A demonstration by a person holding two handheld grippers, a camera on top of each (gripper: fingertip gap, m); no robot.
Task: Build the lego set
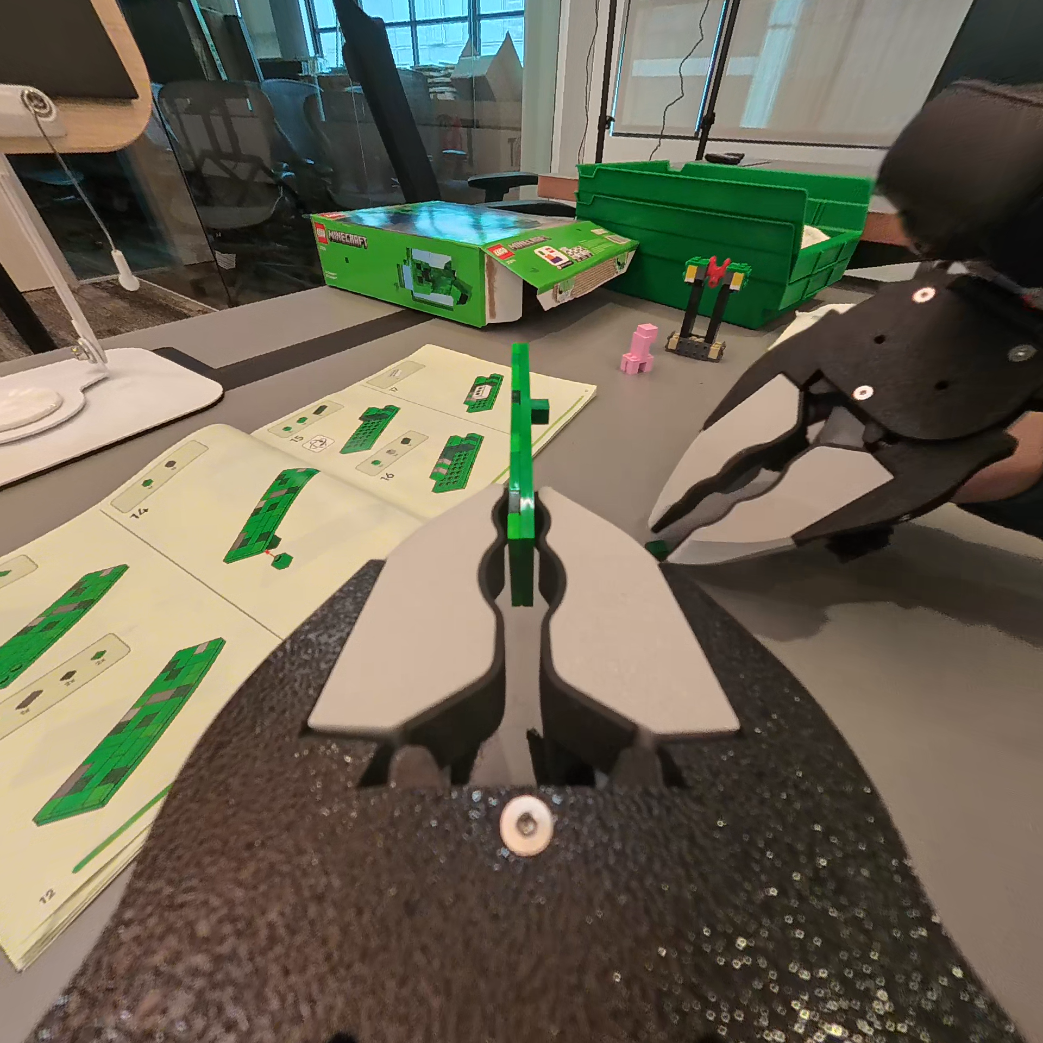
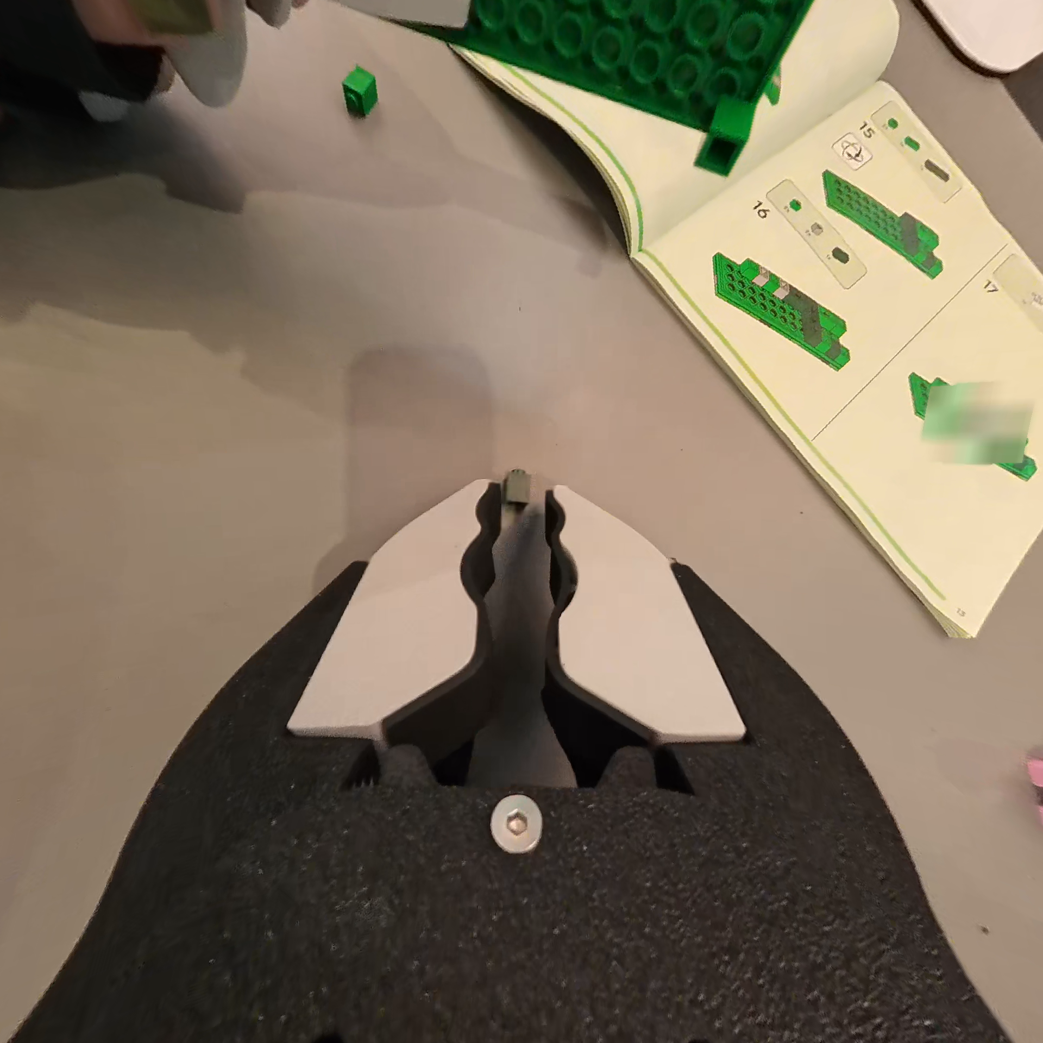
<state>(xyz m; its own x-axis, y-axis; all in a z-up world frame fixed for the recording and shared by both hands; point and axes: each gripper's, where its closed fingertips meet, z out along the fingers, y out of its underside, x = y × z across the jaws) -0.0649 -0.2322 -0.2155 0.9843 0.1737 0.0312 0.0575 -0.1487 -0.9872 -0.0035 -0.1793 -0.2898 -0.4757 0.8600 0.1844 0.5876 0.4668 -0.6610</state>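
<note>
At a grey table, the left gripper pinches a green Lego plate assembly edge-on between its jaws, holding it upright above an open instruction booklet. In the right wrist view the same plate shows its round-socketed underside, with a small square brick jutting from one edge. The right gripper, tips lowered almost to the tabletop, has its jaws narrowly parted around a small grey piece; it lies against the left jaw, and whether it is actually clamped cannot be told. A loose green brick sits on the table well apart from the booklet (in the left wrist view it appears just beside the right gripper's tips). Farther back stand a pink pig figure, a small black-legged sub-build topped in green and red, the opened green set box and stacked green bins.
</note>
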